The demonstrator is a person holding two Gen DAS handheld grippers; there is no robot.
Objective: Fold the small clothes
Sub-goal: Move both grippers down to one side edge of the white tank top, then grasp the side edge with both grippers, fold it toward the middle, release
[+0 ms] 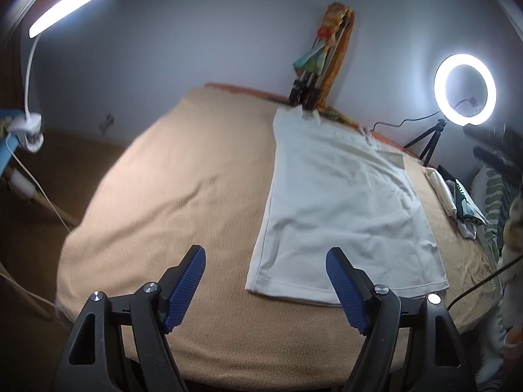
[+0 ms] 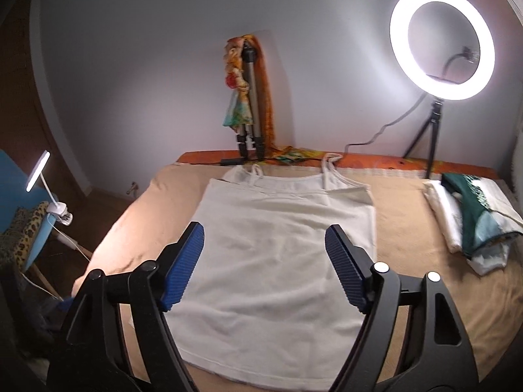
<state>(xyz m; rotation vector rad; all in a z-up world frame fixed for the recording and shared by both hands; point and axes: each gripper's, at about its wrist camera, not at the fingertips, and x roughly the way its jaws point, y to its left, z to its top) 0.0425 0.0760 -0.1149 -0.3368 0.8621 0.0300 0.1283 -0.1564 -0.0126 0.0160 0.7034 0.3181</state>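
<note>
- Blue ribbed pads of my left gripper (image 1: 265, 263) fill the 6 o'clock foreground, spread wide, nothing between them; it hangs above the beige blanket (image 1: 170, 176)
- my right gripper (image 2: 264, 241) likewise stands wide and empty, above the lower half of the white camisole (image 2: 278, 245)
- camisole lies flat on the blanket, hem toward me at 6 o'clock, thin straps (image 2: 327, 166) at 12 o'clock reaching the orange edge of the bed; light creases across the body
- from the left wrist view the same camisole (image 1: 343, 202) sits toward 2 o'clock of my fingers, its hem corner just beyond the right-hand pad
- pile of folded clothes (image 2: 474, 215) at 3 o'clock on the blanket, white and dark green pieces, apart from the camisole
- ring light (image 2: 441, 42) lit on a small tripod at 1 o'clock; folded tripod (image 2: 250, 111) draped with patterned cloth leans on the wall at 12 o'clock
- clip lamp (image 2: 39, 170) lit at 9 o'clock, clamped to a blue chair (image 2: 19, 196); leopard-print fabric on the seat
</note>
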